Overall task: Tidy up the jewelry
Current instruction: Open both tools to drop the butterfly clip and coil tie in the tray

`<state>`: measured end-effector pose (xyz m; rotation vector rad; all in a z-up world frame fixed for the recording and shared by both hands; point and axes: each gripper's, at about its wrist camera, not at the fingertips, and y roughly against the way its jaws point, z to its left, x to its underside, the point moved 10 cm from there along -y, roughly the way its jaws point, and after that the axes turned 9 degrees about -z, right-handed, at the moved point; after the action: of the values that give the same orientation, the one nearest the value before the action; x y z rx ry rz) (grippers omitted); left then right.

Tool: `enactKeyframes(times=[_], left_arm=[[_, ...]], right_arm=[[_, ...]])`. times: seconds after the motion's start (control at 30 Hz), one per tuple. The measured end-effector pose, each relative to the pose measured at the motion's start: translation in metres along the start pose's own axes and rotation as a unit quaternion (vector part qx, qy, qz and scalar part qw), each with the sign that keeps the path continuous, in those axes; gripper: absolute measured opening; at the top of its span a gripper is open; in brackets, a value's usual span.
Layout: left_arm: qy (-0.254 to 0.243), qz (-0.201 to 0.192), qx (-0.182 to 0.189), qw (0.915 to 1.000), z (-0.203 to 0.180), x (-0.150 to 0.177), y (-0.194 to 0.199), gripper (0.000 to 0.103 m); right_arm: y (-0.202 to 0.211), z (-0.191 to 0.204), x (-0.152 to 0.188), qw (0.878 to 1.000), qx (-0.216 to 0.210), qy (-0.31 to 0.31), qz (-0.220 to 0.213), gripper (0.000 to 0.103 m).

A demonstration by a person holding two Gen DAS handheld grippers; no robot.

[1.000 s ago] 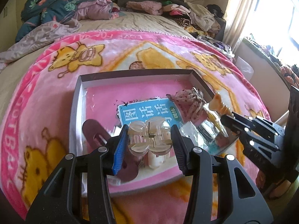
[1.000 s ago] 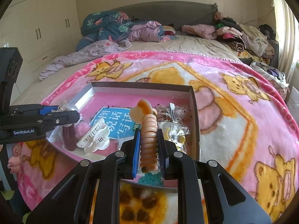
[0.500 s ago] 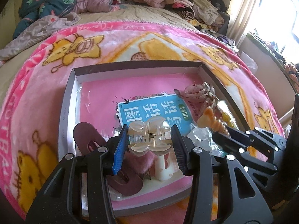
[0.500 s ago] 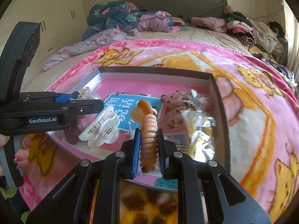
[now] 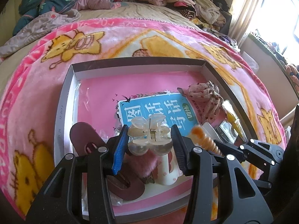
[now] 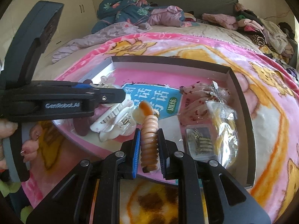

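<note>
Left wrist view: the left gripper (image 5: 149, 145) is closed on a clear hair claw (image 5: 149, 136), one pad on each side of it; the claw is carried over the near part of the box (image 5: 64, 100)
Right wrist view: the right gripper (image 6: 149, 149) is clamped tight on an orange ribbed hair clip (image 6: 148, 134), whose rounded tip sticks up beyond the fingertips
Box: a shallow, grey-walled tray with a pink floor, lying on a pink cartoon blanket (image 5: 112, 35) spread over a bed
Box, centre: a blue booklet (image 5: 155, 110) printed with white characters lies flat on the pink floor
Box, near left: a maroon oval clip (image 5: 84, 136) lies flat, partly behind the left gripper's finger; a pink fluffy piece (image 5: 143, 166) and a cream clip (image 5: 168, 173) lie beneath the held claw
Box, right side: a speckled pink fabric scrunchie (image 6: 198, 95); nearer the camera, a crinkled clear bag (image 6: 224, 123) and a small packet of gold-coloured pieces (image 6: 200, 140)
White claw clip (image 6: 114, 119): lies in the box just left of the orange clip's tip, under the left gripper as seen from the right wrist
Hand (image 6: 28, 141): fingers with painted nails wrap the left gripper's handle at the picture's left edge
Background: heaped clothes (image 6: 261, 29) and a floral quilt (image 6: 123, 9) at the head of the bed
</note>
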<state>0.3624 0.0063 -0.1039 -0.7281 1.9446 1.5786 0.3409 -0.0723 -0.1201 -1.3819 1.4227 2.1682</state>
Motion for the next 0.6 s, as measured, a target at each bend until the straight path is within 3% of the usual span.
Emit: enactKeyframes(times=[0.23,0.37,0.47,0.6], left_arm=[[-0.001,0.001,0.000,1.0000,0.000,0.000,0.000,0.037],[-0.002,0.000,0.002,1.0000,-0.001,-0.001,0.001,0.038],[-0.004,-0.003,0.003,1.0000,-0.003,-0.001,0.005,0.046],[-0.006,-0.009,0.003,0.9999,-0.005,0.000,0.015,0.048]], right_arm=[[0.009,0.001,0.002,1.000,-0.001,-0.005,-0.002,0.032],[0.017,0.000,0.004,1.000,0.002,-0.008,-0.006,0.035],[0.024,-0.001,0.005,1.000,0.006,-0.009,-0.009,0.038],[0.039,-0.004,0.007,1.000,0.013,-0.013,-0.016,0.041]])
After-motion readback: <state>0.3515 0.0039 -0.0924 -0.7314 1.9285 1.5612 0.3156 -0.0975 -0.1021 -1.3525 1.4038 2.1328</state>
